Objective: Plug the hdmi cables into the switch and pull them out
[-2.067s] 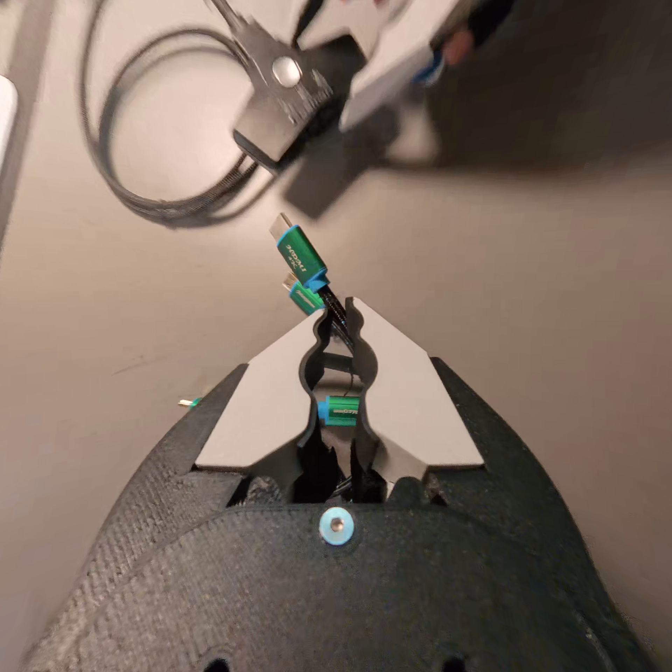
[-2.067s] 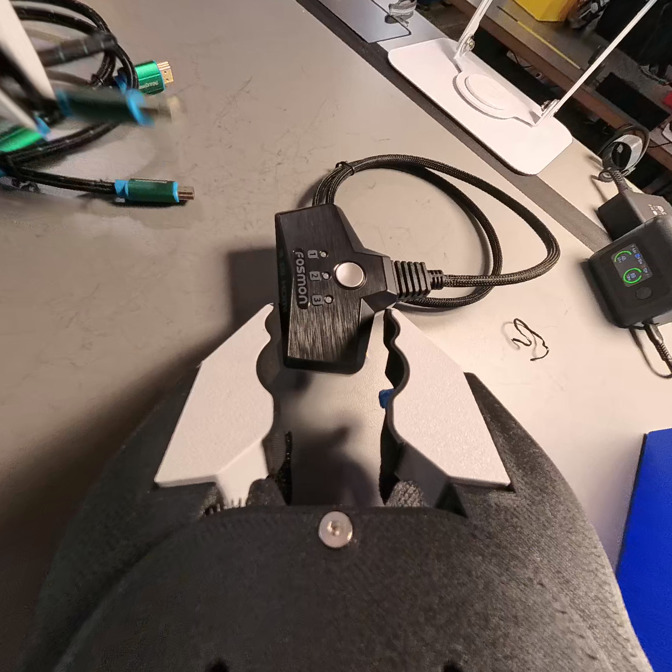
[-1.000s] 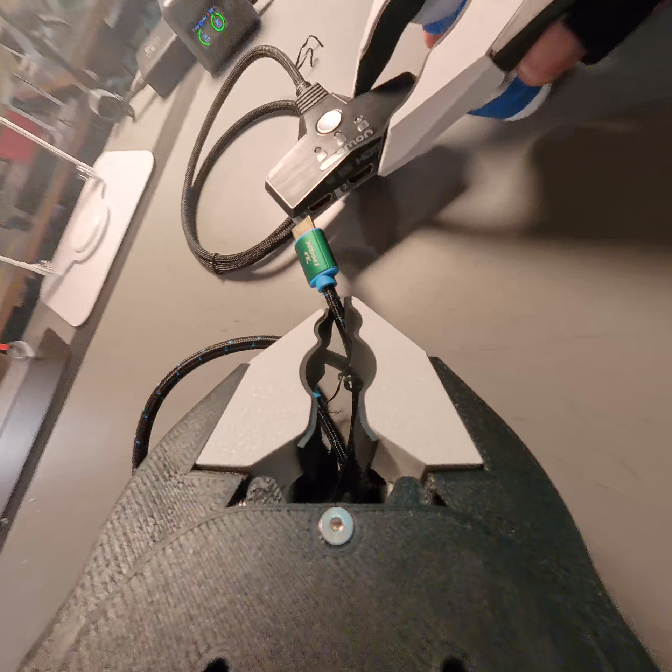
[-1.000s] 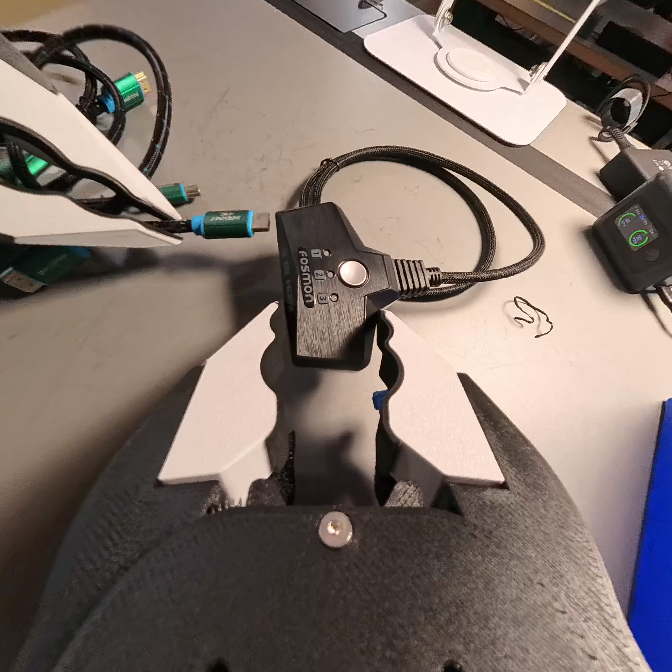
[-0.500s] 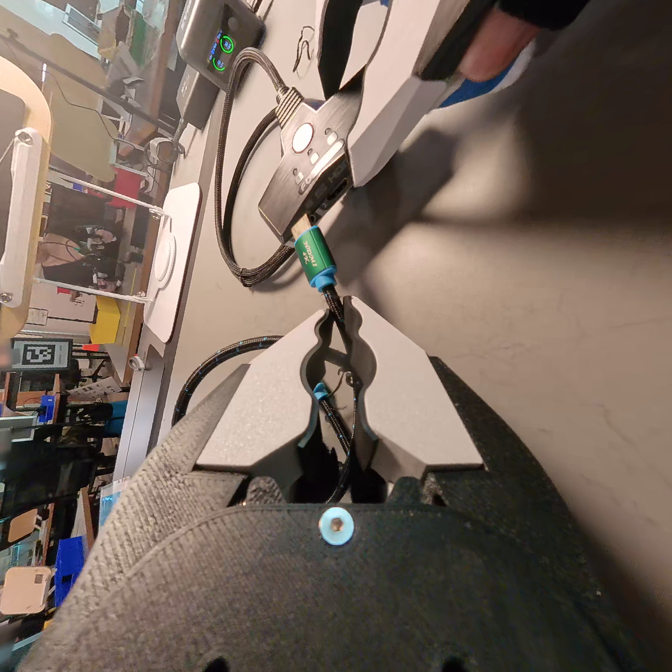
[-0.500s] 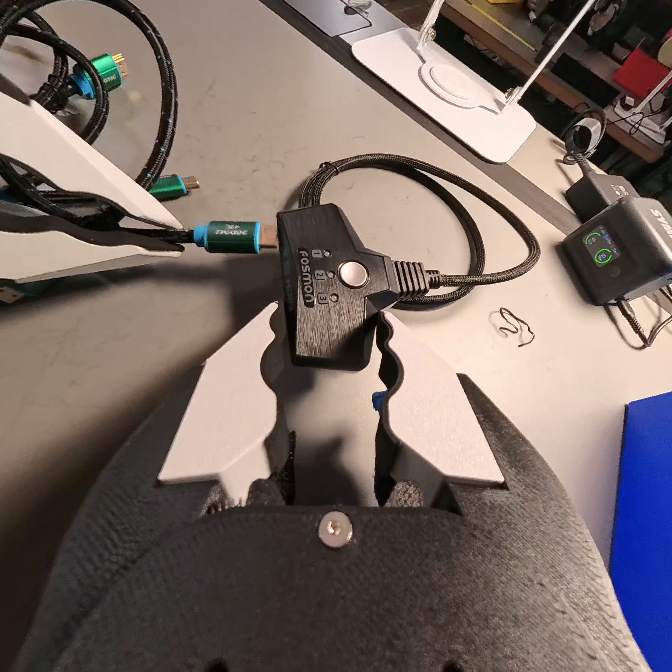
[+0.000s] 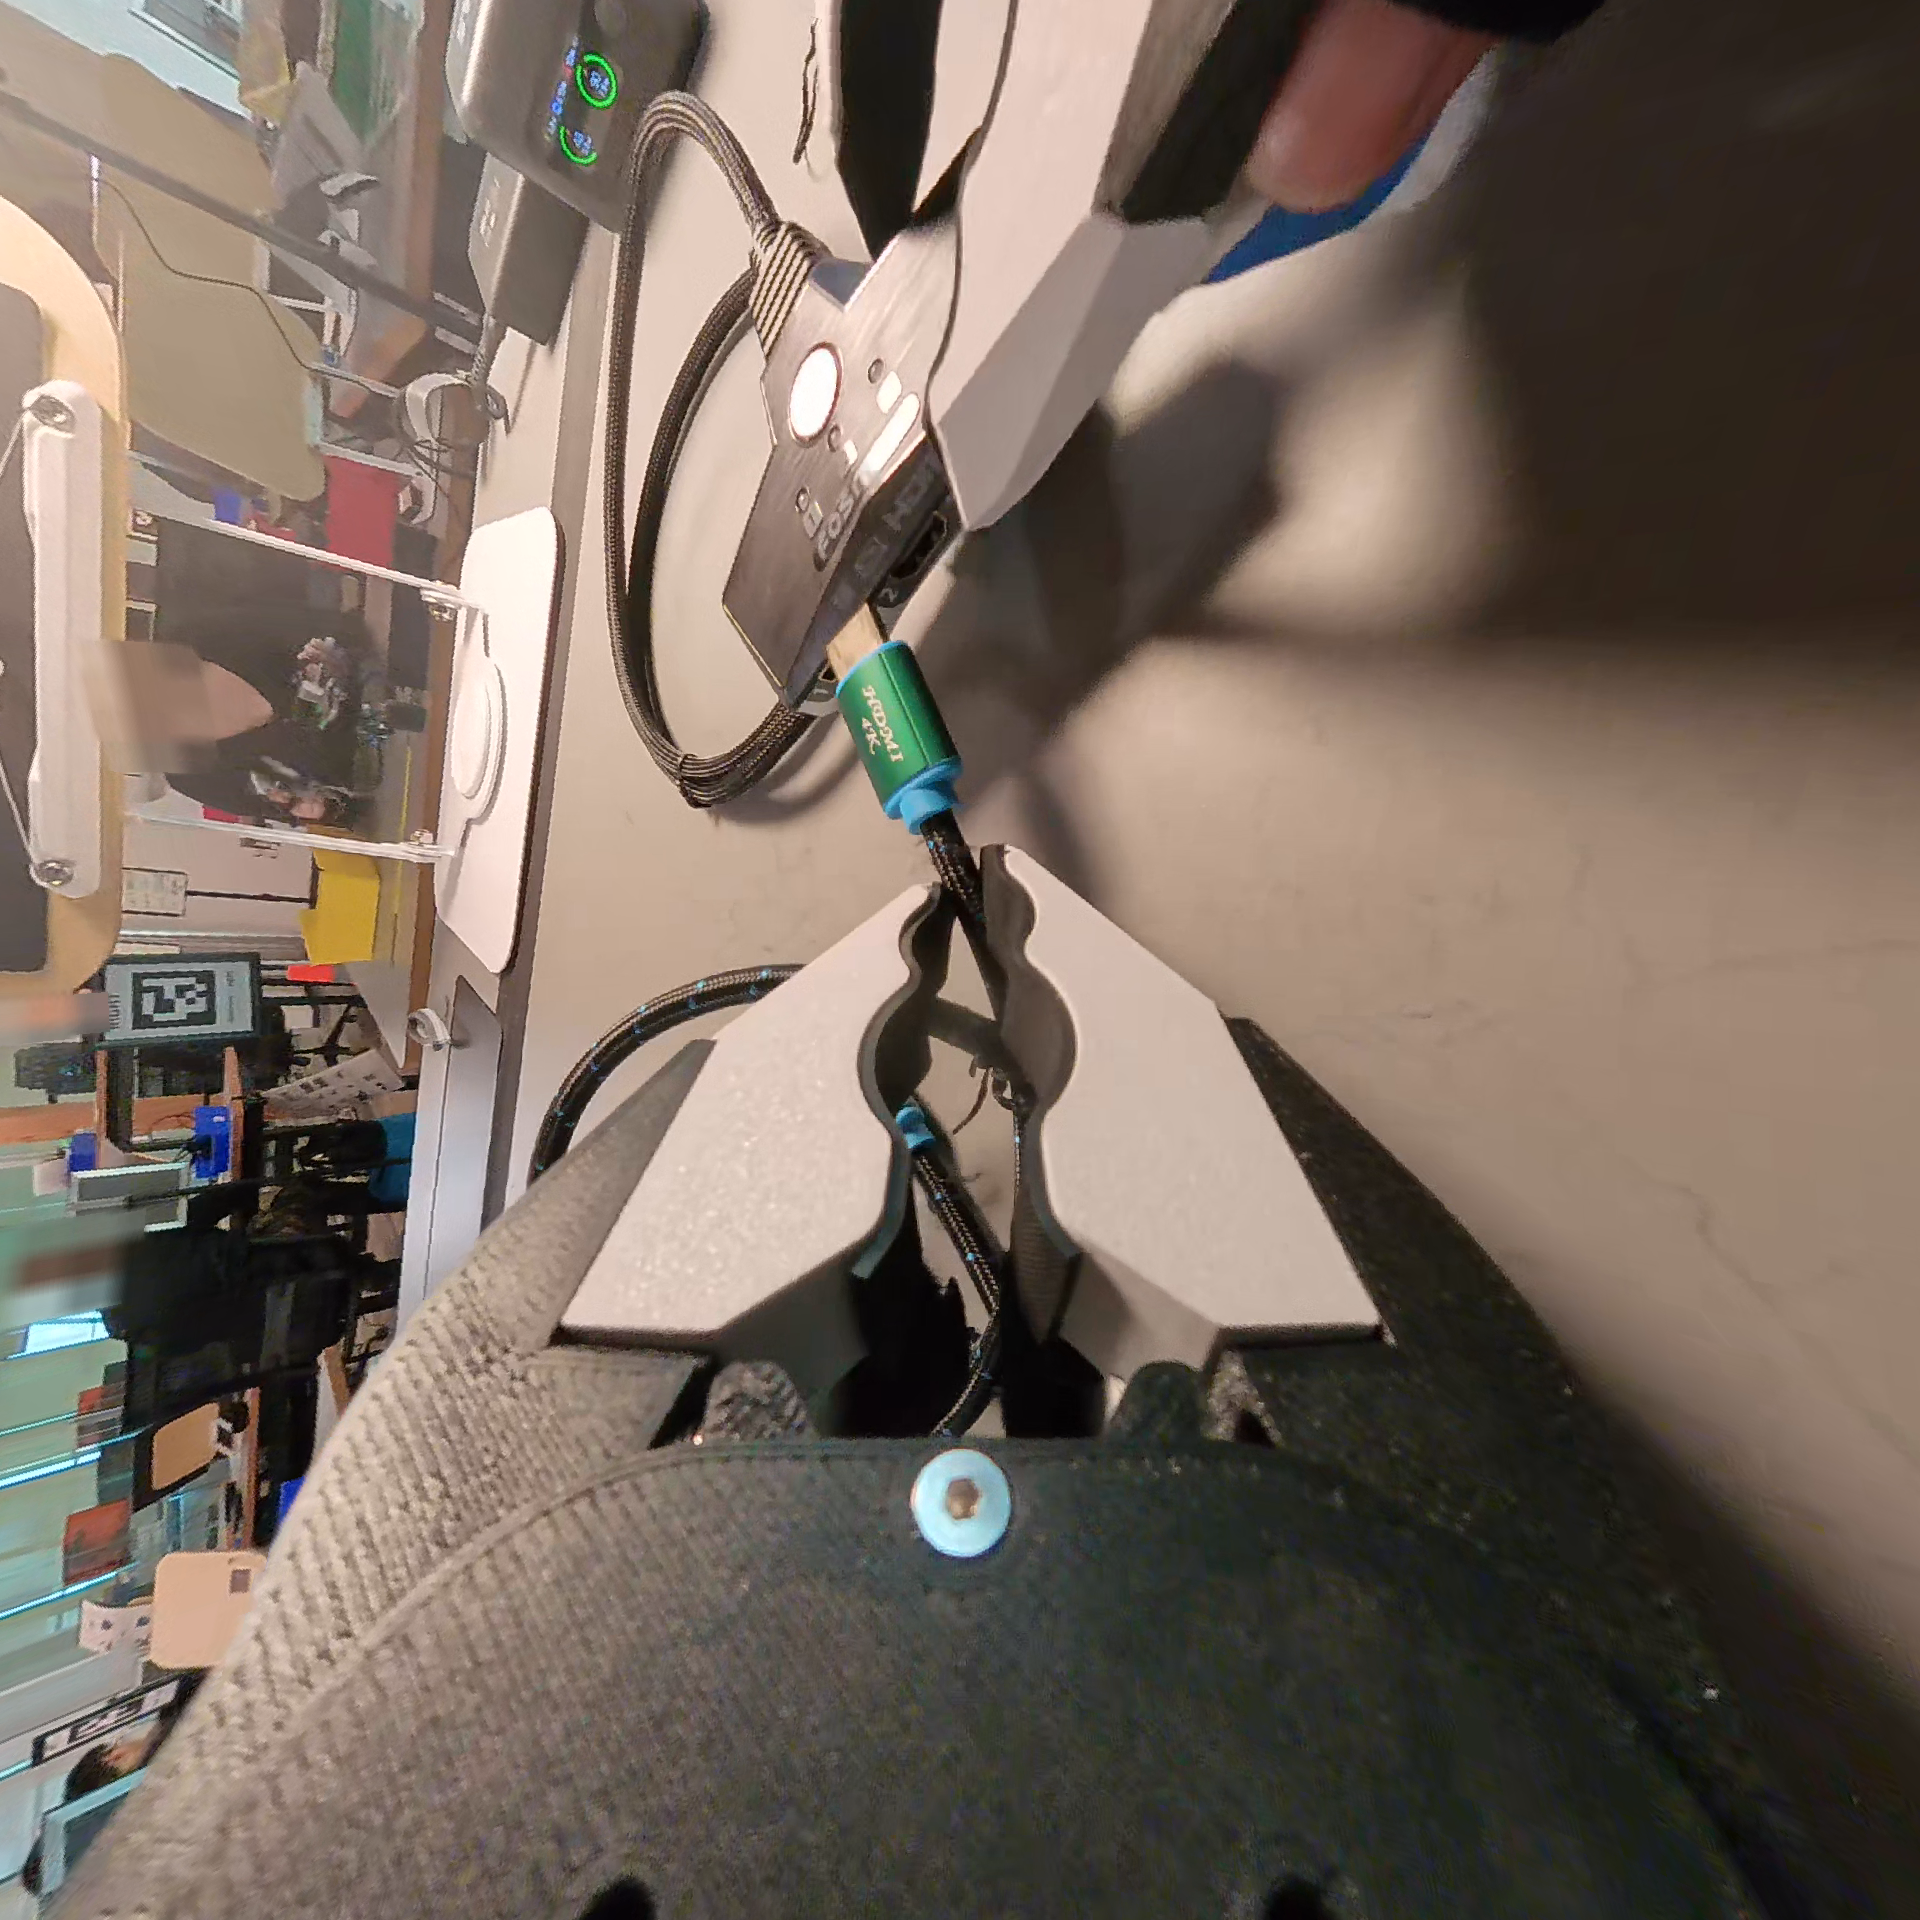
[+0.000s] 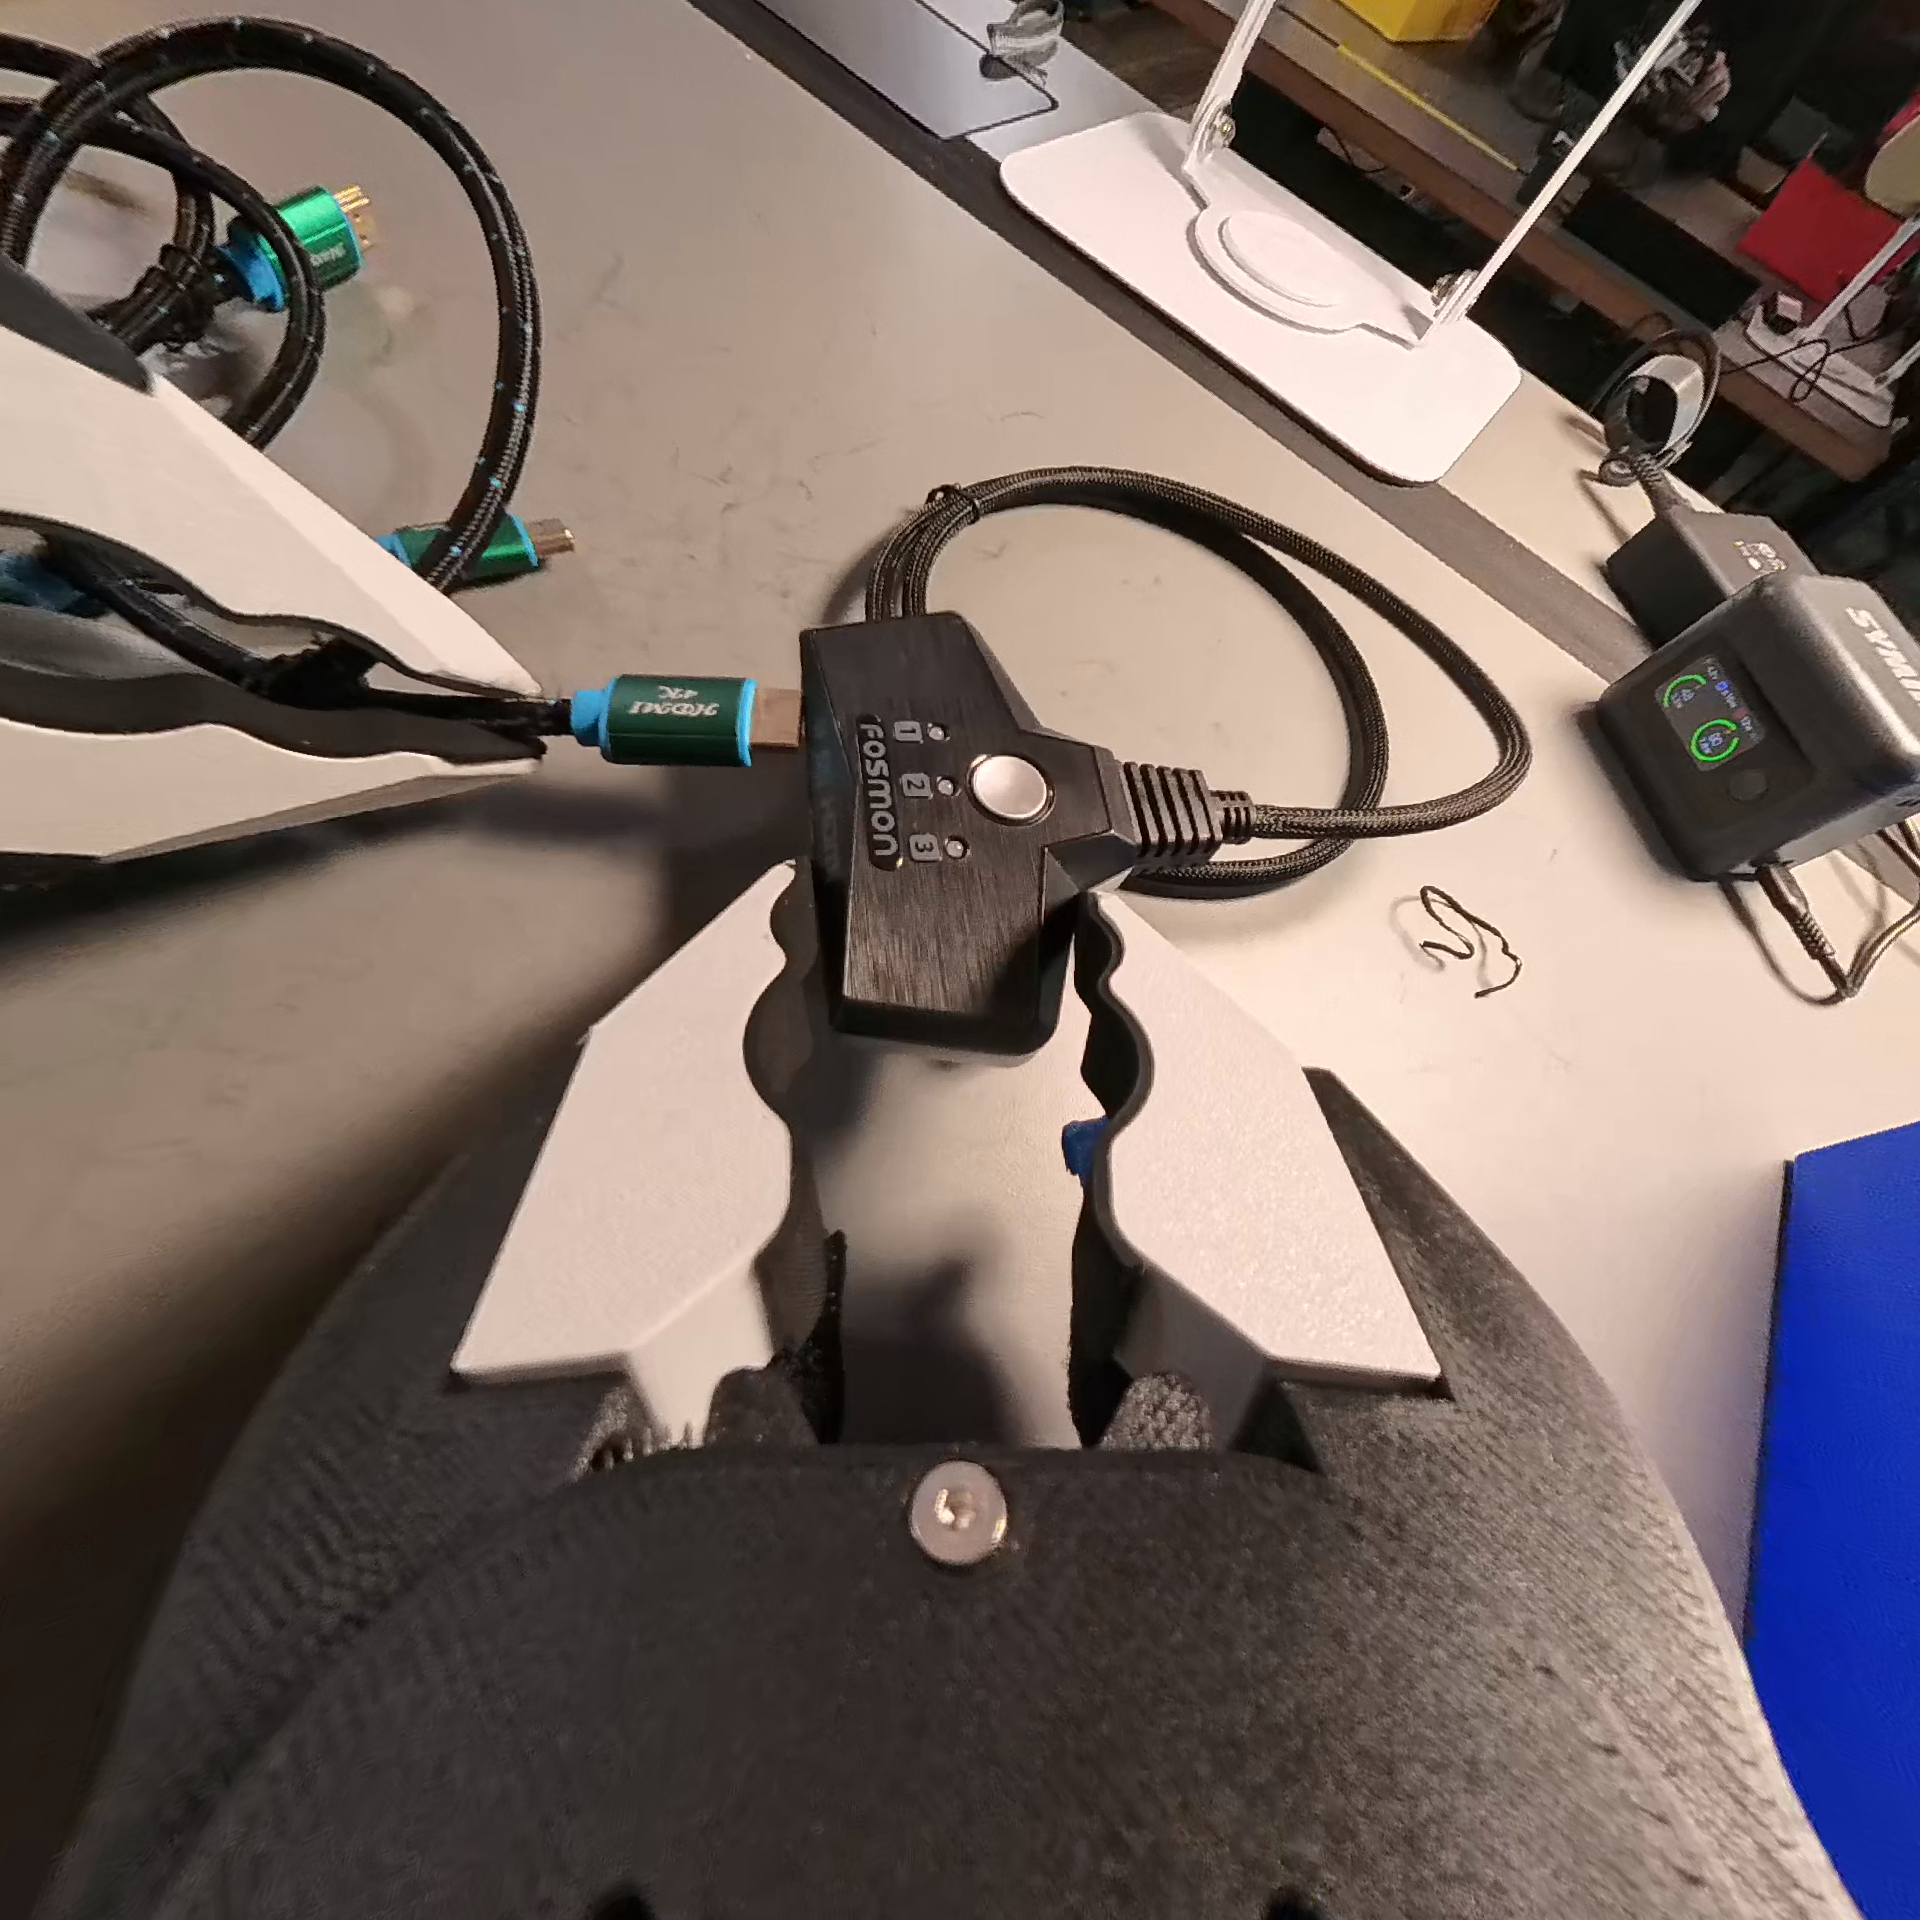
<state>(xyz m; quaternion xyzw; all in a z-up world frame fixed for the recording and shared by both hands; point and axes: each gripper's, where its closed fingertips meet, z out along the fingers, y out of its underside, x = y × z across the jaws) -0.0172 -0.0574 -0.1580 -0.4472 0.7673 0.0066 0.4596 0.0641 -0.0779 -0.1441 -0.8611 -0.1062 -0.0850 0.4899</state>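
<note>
My right gripper point(image 8: 935, 894) is shut on the near end of the black HDMI switch point(image 8: 935, 831) and holds it on the table. My left gripper point(image 7: 964, 878) is shut on a braided HDMI cable just behind its green plug point(image 7: 896, 727). The plug's metal tip sits in the mouth of the switch's point(image 7: 831, 499) end port, with part of the metal still showing. In the right wrist view the plug point(image 8: 675, 720) meets the switch from the left, held by the left gripper point(image 8: 530, 717). The right gripper's fingers point(image 7: 1039, 343) show over the switch in the left wrist view.
Two more green plugs point(image 8: 322, 244) point(image 8: 478, 551) lie among coiled cables at far left. The switch's own cable point(image 8: 1351, 623) loops behind it. A white stand base point(image 8: 1278, 301), a power bank point(image 8: 1766, 727) and a blue pad point(image 8: 1849, 1455) are to the right.
My left gripper has carried the green plug from the cable pile across to the switch and put its tip at the end port. The right gripper has kept its hold on the switch.
</note>
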